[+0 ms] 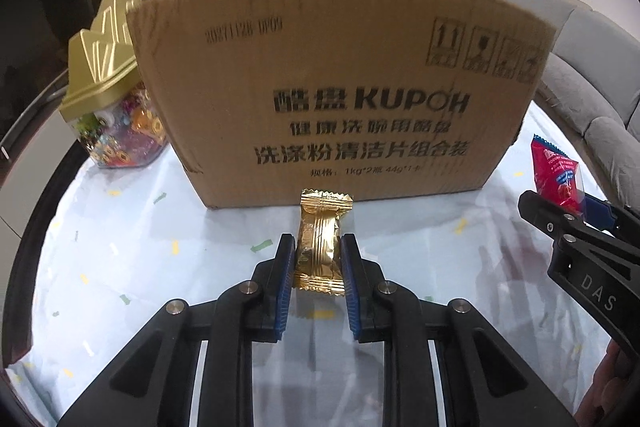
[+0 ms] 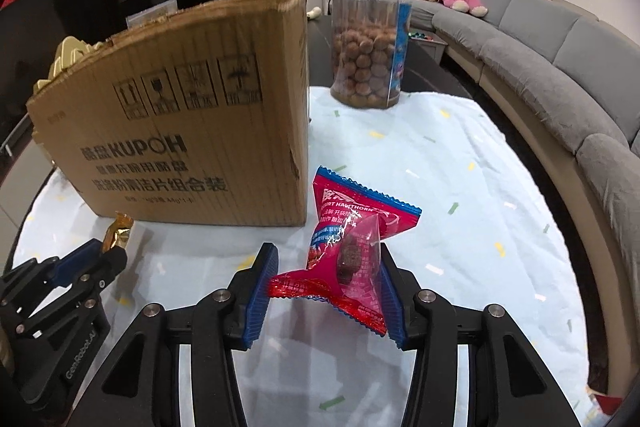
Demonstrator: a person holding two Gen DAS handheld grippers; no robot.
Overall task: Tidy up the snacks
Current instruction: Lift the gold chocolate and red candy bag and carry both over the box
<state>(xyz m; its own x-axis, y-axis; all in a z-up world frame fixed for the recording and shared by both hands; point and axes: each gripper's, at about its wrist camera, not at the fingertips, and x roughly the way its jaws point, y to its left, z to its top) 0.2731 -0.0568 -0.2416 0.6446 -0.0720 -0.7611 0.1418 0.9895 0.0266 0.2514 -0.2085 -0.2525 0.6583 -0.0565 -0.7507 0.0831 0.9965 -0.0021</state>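
My left gripper (image 1: 316, 255) is shut on a gold foil snack packet (image 1: 320, 239) and holds it above the table, just in front of the brown KUPOH cardboard box (image 1: 340, 87). My right gripper (image 2: 326, 267) is shut on a red hawthorn snack packet (image 2: 352, 247), which sits between the blue pads, pressed against the right one. That red packet also shows in the left wrist view (image 1: 558, 177), at the right. The left gripper with the gold packet (image 2: 116, 233) shows at the lower left of the right wrist view. The box (image 2: 180, 131) stands to the left there.
A clear jar with a gold lid (image 1: 108, 99), full of wrapped sweets, stands left of the box. A clear tub of brown balls (image 2: 370, 51) stands behind the box's right corner. The table carries a pale blue cloth (image 2: 460, 187). A grey sofa (image 2: 560, 67) curves along the right.
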